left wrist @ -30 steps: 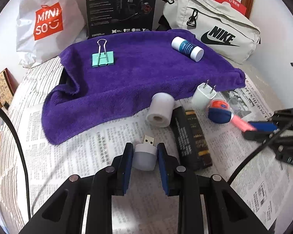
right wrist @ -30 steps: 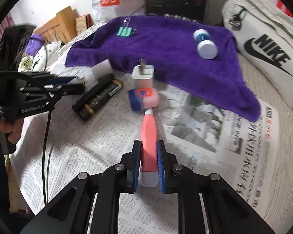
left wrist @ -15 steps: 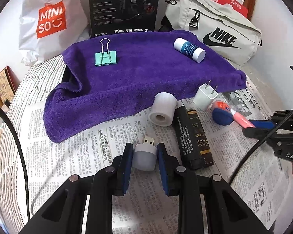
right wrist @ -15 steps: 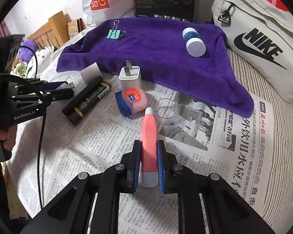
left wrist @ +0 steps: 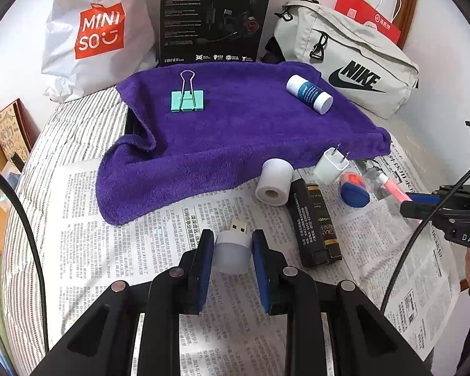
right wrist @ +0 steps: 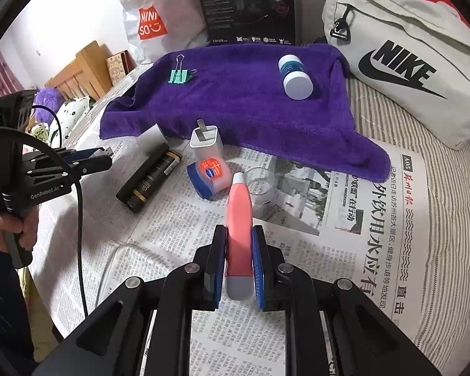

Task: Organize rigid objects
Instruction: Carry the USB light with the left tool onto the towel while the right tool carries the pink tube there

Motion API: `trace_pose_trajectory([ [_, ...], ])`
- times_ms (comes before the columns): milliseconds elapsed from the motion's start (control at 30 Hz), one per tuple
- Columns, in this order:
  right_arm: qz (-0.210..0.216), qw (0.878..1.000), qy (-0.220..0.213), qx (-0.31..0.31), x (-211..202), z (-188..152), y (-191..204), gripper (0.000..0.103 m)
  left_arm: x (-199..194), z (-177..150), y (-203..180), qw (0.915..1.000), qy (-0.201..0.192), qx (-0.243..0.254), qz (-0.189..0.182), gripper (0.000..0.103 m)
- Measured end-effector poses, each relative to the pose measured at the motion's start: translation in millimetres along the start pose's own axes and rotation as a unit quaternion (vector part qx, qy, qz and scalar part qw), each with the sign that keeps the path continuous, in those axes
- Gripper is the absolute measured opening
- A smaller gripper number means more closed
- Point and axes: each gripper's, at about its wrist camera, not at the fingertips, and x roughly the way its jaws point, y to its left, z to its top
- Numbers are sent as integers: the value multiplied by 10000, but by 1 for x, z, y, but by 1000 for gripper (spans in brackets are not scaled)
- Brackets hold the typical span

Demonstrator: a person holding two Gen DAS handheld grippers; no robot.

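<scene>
My left gripper (left wrist: 232, 244) is shut on a small white USB plug light (left wrist: 232, 252), held above the newspaper (left wrist: 116, 250). My right gripper (right wrist: 239, 244) is shut on a pink tube (right wrist: 239, 216) with a white tip. A purple towel (left wrist: 235, 125) lies beyond, bearing a mint binder clip (left wrist: 188, 98) and a blue-and-white bottle (left wrist: 310, 94). On the newspaper near the towel's edge lie a white roll (left wrist: 274, 181), a white charger plug (left wrist: 331, 164), a black box (left wrist: 316, 222) and a blue-and-orange case (left wrist: 354, 188). A clear cap (right wrist: 260, 185) sits by the tube's tip.
Behind the towel stand a white shopping bag (left wrist: 94, 34), a black headset box (left wrist: 214, 15) and a beige sports bag (left wrist: 351, 59). A striped bedsheet (right wrist: 448, 188) lies under the newspaper. A person's hand (right wrist: 12, 228) grips the left gripper's handle. Wooden furniture (right wrist: 81, 69) is at left.
Both grippers keep their holds. The right view has rolled slightly, and the pink tube's tip has drawn back from the blue-and-orange case.
</scene>
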Motion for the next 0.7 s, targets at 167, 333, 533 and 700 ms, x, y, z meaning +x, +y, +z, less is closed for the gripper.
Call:
trace_pose_trajectory([
  [167, 104, 9999, -25, 15, -1, 2, 3, 16, -7, 4, 2, 10000, -38, 27, 45, 24],
  [333, 186, 9998, -115, 6, -7, 10, 4, 16, -12, 13, 4, 9999, -100, 15, 20, 24],
  [533, 227, 9995, -239, 28, -12, 23, -1, 16, -13, 29, 7, 9998, -169, 50, -34, 24],
  [700, 211, 9992, -318, 71, -13, 35, -9, 16, -10, 41, 9, 9998, -192, 114, -13, 24],
])
